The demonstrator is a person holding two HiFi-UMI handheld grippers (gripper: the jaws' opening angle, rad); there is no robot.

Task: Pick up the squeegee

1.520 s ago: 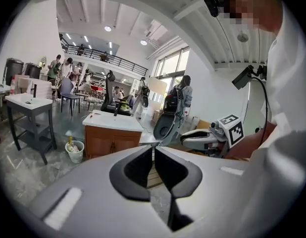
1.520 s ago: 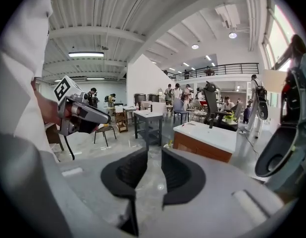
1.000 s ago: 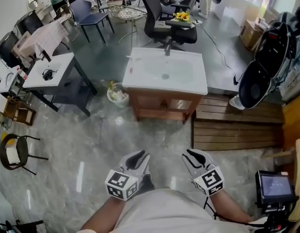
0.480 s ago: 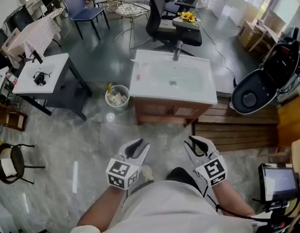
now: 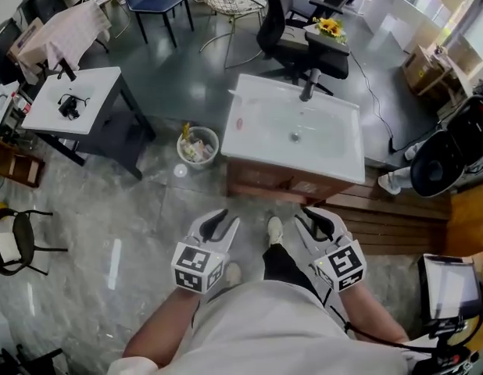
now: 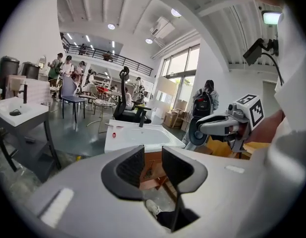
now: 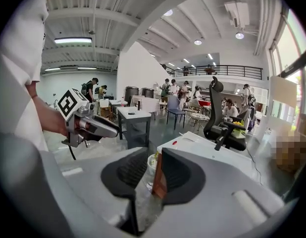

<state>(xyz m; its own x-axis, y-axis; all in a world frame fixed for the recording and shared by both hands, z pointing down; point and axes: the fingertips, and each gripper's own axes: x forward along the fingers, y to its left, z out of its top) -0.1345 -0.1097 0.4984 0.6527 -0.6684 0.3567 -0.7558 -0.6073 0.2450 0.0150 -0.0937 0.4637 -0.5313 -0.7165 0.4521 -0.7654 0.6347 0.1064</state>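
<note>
No squeegee is clearly visible. A small red item (image 5: 238,123), too small to identify, lies on the left rim of the white sink (image 5: 249,151). The sink sits on a wooden stand with a black faucet (image 5: 308,84) at the back. My left gripper (image 5: 214,226) and right gripper (image 5: 318,225) hover side by side over the floor, a step short of the stand. Both are open with nothing between the jaws. In the left gripper view, the left gripper (image 6: 153,165) points at the sink (image 6: 123,143). The right gripper view shows the right gripper (image 7: 154,170) aimed at the sink's left corner (image 7: 202,152).
A full waste bin (image 5: 198,145) stands on the floor left of the stand. A white desk (image 5: 77,100) is further left and an office chair (image 5: 304,37) is behind the sink. Wooden pallets (image 5: 406,209), a black fan (image 5: 441,162) and a screen (image 5: 449,283) are on the right.
The sink stand has come closer and sits lower in the head view as the person walks toward it. Both grippers have travelled forward together, still side by side.
</note>
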